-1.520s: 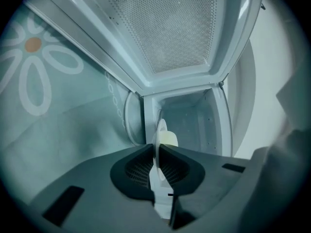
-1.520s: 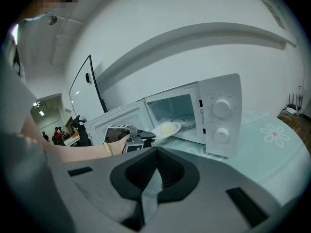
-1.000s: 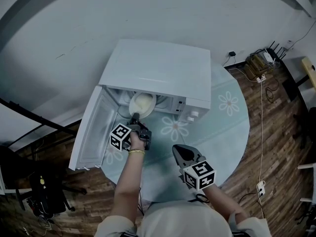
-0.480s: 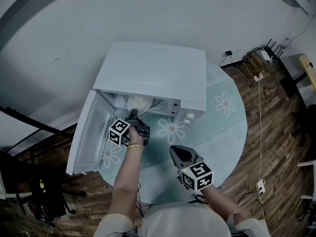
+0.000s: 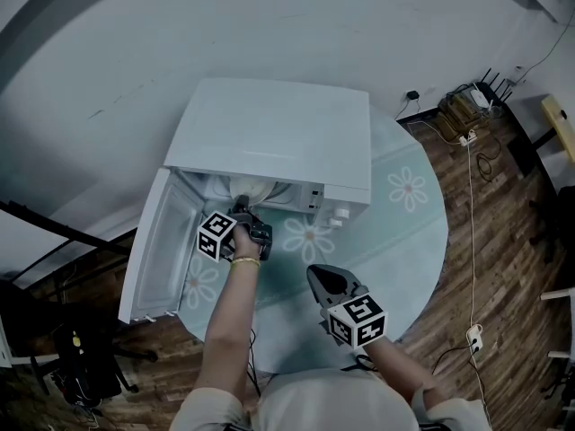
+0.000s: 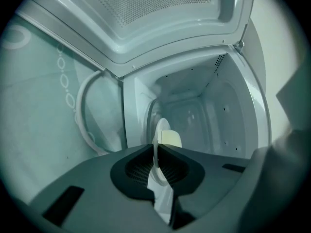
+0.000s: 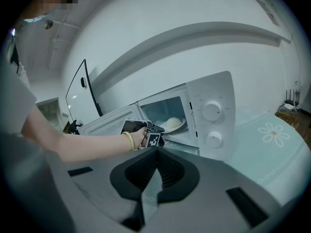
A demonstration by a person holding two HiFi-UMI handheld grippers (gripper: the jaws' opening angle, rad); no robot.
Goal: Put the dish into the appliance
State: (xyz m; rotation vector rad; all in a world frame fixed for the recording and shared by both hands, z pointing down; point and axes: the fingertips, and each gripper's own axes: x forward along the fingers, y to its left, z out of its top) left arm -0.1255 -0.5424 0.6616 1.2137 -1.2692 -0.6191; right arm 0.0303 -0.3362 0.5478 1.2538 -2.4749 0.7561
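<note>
A white microwave (image 5: 269, 133) stands on the round table with its door (image 5: 157, 245) swung open to the left. My left gripper (image 5: 243, 206) is shut on the rim of a pale dish (image 5: 250, 187) and holds it inside the cavity. The left gripper view shows the dish (image 6: 163, 137) edge-on between the pads, with the cavity (image 6: 194, 106) behind it. In the right gripper view the dish (image 7: 174, 123) carries a pale mound of food and sits just inside the opening. My right gripper (image 5: 316, 275) hangs shut and empty over the table, in front of the microwave's knobs (image 7: 213, 110).
The table wears a teal cloth with daisy prints (image 5: 395, 232). Cables and a power strip (image 5: 472, 137) lie on the wooden floor at the right. A black stand (image 5: 81, 339) is at the lower left. The open door juts past the table's left edge.
My left gripper has carried the dish from the doorway deeper into the cavity, so less of it shows from above. The right gripper has barely moved.
</note>
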